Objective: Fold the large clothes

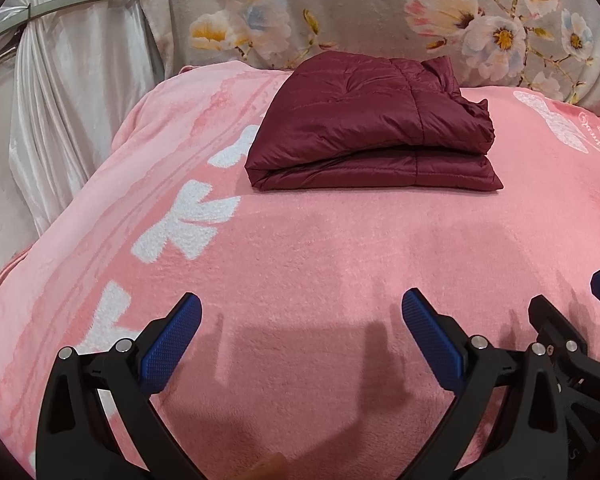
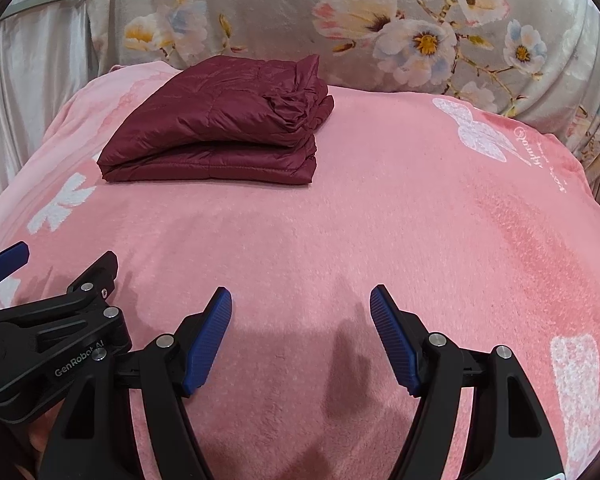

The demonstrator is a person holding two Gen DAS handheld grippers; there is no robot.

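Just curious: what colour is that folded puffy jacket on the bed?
Dark maroon, a quilted jacket, seen best in the left wrist view.

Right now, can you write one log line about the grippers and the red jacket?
left gripper: open, empty | right gripper: open, empty | maroon jacket: folded, on pink blanket, untouched | stage: fold looks done

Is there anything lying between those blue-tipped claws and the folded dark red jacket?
Nothing but bare pink blanket. Both wrist views show it between the open left claw, the open right claw and the folded jacket.
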